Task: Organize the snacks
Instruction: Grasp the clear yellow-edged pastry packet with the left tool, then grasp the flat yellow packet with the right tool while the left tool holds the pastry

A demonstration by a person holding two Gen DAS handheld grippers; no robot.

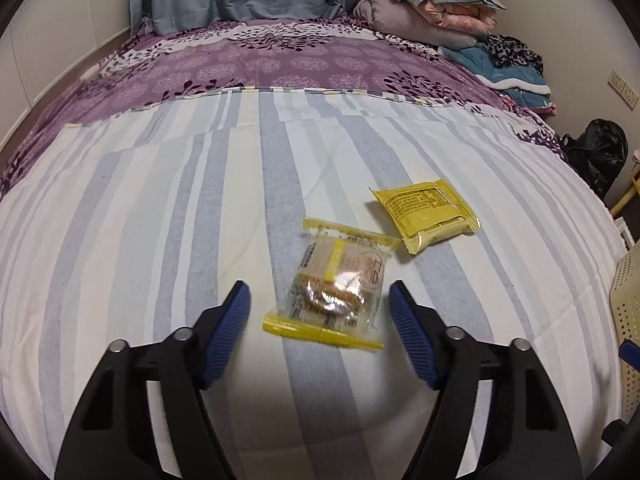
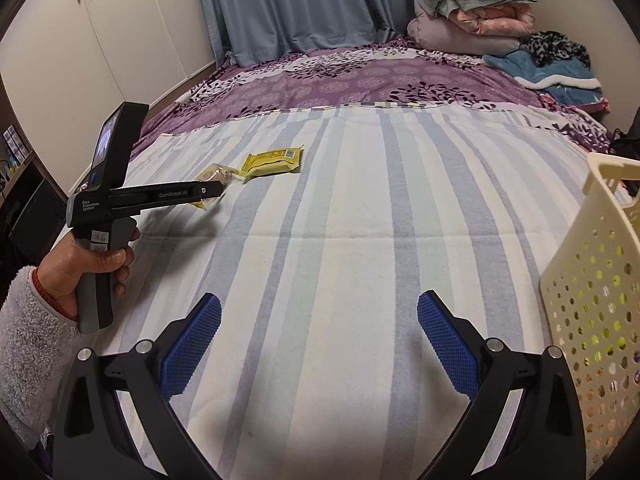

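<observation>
Right wrist only: basket [image 2: 592, 280]; left wrist: clear snack packet [image 1: 334, 288] label.

On your striped bedsheet [image 1: 160, 240], the clear-fronted snack packet [image 1: 334, 292] lies nearer you — the yellow foil packet [image 1: 426, 212] just behind-right, the perforated cream plastic basket [image 2: 596, 264] far right.

A bed [image 2: 360, 240] with a striped sheet fills the room; blue curtains [image 2: 288, 4] hang at twelve o'clock, white wardrobe doors [image 2: 120, 28] at ten, folded blankets [image 2: 472, 12] at one.
</observation>
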